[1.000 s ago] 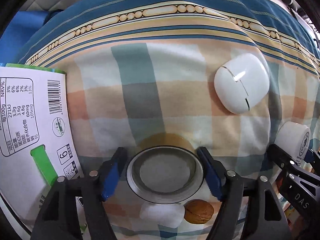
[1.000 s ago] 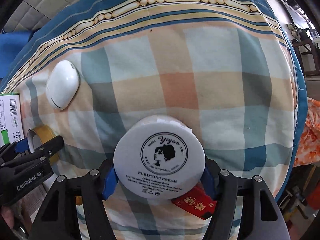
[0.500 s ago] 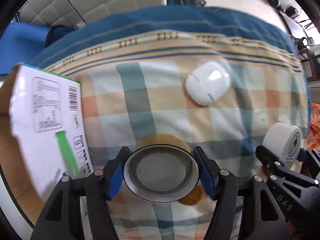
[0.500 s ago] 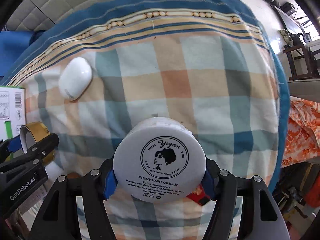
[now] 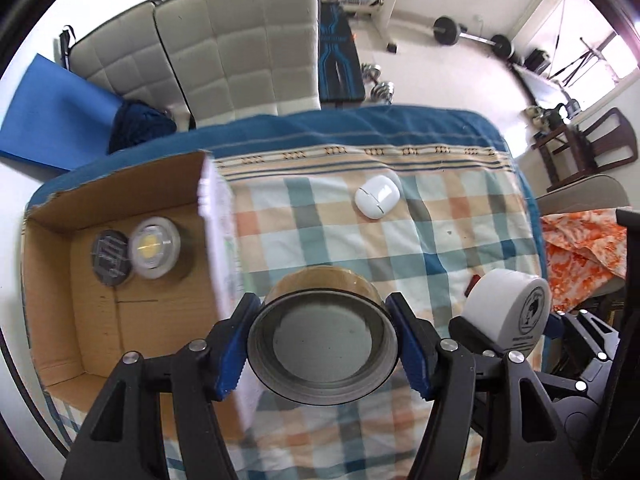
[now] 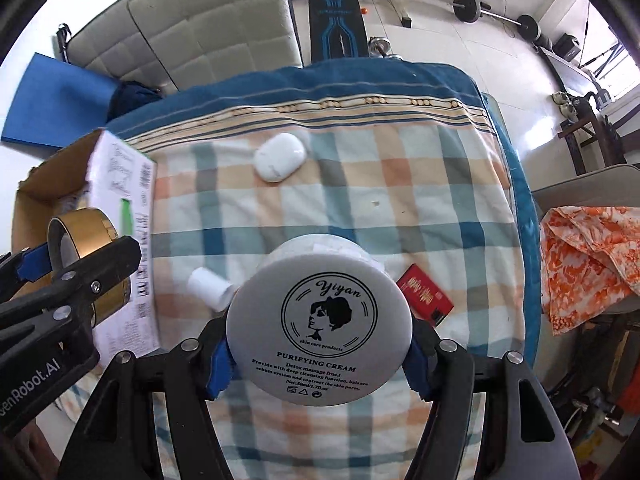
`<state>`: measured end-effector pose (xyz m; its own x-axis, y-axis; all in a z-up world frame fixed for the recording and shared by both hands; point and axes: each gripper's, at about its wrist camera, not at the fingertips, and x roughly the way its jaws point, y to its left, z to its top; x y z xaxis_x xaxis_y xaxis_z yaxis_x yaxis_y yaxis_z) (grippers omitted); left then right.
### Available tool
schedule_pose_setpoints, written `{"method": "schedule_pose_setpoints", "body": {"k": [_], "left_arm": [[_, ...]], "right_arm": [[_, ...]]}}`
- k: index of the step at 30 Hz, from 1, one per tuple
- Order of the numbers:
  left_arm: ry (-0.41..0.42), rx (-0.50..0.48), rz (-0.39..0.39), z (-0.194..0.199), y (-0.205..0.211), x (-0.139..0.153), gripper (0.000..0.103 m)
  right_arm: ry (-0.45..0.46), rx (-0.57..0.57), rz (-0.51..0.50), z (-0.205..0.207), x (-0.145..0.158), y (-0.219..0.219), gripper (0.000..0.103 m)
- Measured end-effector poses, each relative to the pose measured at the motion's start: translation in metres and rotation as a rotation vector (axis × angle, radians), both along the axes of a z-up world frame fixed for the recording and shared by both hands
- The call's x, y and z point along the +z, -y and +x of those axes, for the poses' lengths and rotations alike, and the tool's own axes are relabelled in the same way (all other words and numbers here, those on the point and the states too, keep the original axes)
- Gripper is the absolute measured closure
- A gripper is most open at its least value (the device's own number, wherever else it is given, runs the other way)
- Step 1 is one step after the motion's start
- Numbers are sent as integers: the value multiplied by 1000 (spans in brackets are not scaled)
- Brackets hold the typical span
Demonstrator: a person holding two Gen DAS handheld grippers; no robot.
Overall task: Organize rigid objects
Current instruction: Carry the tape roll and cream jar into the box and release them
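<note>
My left gripper (image 5: 322, 346) is shut on a roll of brown tape (image 5: 322, 344), held high above the checked tablecloth (image 5: 440, 216); the roll also shows in the right wrist view (image 6: 86, 236). My right gripper (image 6: 320, 354) is shut on a white cream jar (image 6: 320, 332), also lifted; the jar shows at the right of the left wrist view (image 5: 506, 310). An open cardboard box (image 5: 56, 316) stands at the table's left and holds a black disc (image 5: 110, 258) and a clear round container (image 5: 154, 248).
A white earbud case (image 5: 378, 201) lies toward the table's far side. A small white cylinder (image 6: 210, 288) and a red packet (image 6: 424, 294) lie near the jar. An orange cloth (image 6: 592, 256) hangs on a chair at the right. A grey sofa (image 5: 224, 56) stands behind the table.
Both grippers have risen well above the table with the tape roll and the jar held. The box interior, sofa and room have come into view.
</note>
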<state>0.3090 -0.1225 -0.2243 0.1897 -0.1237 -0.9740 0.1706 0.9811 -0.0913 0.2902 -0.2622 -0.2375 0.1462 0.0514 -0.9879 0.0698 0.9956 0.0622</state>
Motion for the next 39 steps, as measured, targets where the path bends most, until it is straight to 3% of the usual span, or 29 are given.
{"method": "schedule_pose_setpoints", "body": {"k": [8, 16, 20, 27, 32, 39], "left_arm": [[62, 48, -13, -19, -97, 36, 41], [53, 151, 34, -16, -203, 31, 41], [20, 200, 80, -2, -245, 7, 41], [-99, 277, 124, 41, -305, -64, 40], [-155, 267, 152, 64, -311, -103, 40], [-214, 211, 223, 83, -302, -143, 40]], "right_arm": [[47, 43, 48, -40, 33, -89, 34], [28, 101, 108, -40, 26, -189, 34], [-6, 126, 117, -27, 5, -229, 34], [-68, 137, 90, 4, -46, -275, 33], [-127, 131, 64, 23, -89, -289, 33], [-177, 133, 19, 36, -125, -297, 33]]}}
